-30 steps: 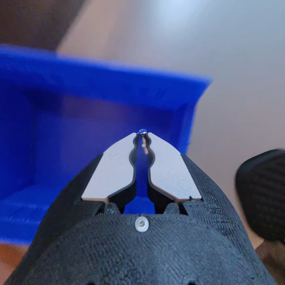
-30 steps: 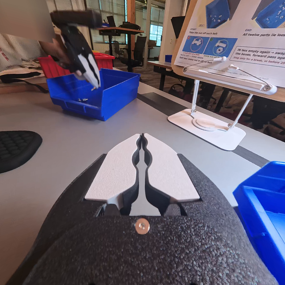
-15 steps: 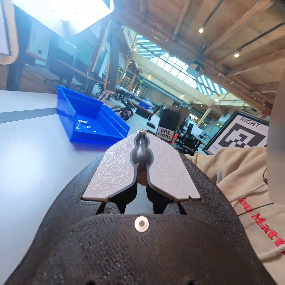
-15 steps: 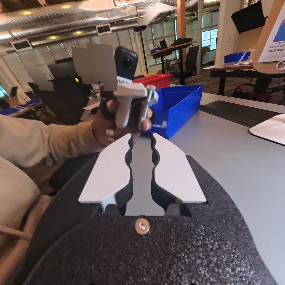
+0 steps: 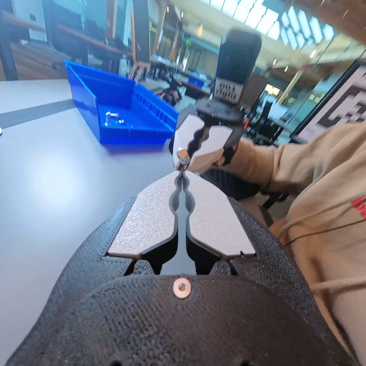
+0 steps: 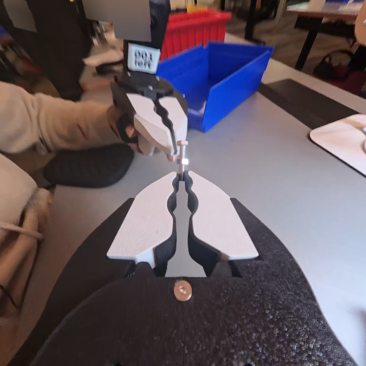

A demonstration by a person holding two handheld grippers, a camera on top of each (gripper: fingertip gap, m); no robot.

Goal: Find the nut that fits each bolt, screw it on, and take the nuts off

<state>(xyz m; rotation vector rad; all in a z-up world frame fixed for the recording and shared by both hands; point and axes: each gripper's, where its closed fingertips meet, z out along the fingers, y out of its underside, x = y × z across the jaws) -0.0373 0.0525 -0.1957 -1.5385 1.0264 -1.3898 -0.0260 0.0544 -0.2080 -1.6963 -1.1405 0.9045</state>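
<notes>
1. One silver bolt (image 6: 181, 156) stands upright at frame centre in the right wrist view, hex head on top, a nut (image 6: 183, 161) threaded partway down its shank.
2. Behind it, upper right, sits a blue bin (image 6: 227, 83) on the grey worktop (image 6: 267, 178); another blue bin (image 5: 120, 116) holds loose bolts.
3. Left hand-held gripper (image 6: 174, 153) pinches the bolt — jaws closed on it. Right hand-held gripper (image 6: 182, 175) is narrowly parted, its tips around the bolt's lower end — grip unclear.
</notes>
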